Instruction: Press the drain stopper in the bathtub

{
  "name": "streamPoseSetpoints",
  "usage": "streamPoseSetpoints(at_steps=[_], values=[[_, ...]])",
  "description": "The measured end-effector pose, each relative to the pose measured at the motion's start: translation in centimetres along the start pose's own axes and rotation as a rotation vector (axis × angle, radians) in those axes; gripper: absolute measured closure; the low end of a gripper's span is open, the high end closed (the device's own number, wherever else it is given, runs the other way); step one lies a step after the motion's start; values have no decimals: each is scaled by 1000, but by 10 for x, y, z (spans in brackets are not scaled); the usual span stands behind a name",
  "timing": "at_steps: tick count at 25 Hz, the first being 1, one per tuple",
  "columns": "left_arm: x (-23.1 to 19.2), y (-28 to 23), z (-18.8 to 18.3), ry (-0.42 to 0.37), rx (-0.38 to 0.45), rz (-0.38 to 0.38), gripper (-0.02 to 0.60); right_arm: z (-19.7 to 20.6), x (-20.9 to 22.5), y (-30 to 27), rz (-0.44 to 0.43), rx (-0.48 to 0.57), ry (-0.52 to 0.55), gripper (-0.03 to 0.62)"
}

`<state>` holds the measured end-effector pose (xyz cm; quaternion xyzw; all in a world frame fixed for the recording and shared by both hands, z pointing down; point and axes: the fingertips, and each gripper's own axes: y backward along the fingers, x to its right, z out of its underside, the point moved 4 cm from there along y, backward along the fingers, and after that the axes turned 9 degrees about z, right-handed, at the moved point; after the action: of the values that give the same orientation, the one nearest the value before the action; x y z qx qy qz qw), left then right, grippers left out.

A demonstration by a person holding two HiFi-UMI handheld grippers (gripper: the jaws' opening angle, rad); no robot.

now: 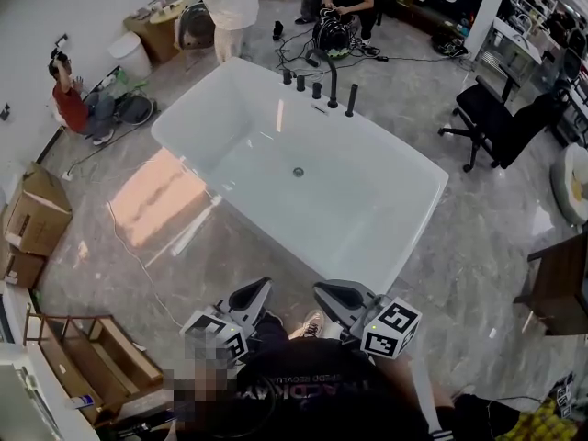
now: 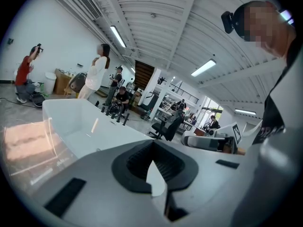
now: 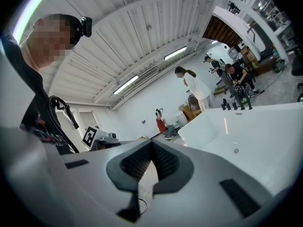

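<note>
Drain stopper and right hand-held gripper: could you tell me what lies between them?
In the head view: a strip of grey floor, then the near rim and bare basin of the bathtub, between right hand-held gripper and drain stopper.

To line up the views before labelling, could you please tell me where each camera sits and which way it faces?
Head view: on the person's head, looking steeply down at the bathtub and its drain stopper; the left gripper, right gripper and torso show at the bottom.
Left gripper view: on the left gripper, looking along its shut jaws across the bathtub at left; torso at right.
Right gripper view: on the right gripper, along its shut jaws, bathtub at right; torso at left.
Shared: all three show the bathtub.
</note>
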<state>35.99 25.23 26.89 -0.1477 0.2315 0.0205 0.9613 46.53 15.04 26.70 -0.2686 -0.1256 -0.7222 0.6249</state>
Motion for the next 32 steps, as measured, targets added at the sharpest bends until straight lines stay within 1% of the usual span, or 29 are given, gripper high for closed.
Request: streamPoseSetpoints(at_steps=[8,17,26,32], values=[[-4,3,0,12,-6,-7,574,0,2,-5,2,-10,-13,579],[-29,8,-10,2,-17,29,574,-2,-1,-27,47,20,-23,579],[-79,31,-42,-6,-11,76,574,-17,-17,-77,114,52,-18,579],[-116,48,-45,15,-21,106,574,-15,-26,-113,166,58,-33,579]])
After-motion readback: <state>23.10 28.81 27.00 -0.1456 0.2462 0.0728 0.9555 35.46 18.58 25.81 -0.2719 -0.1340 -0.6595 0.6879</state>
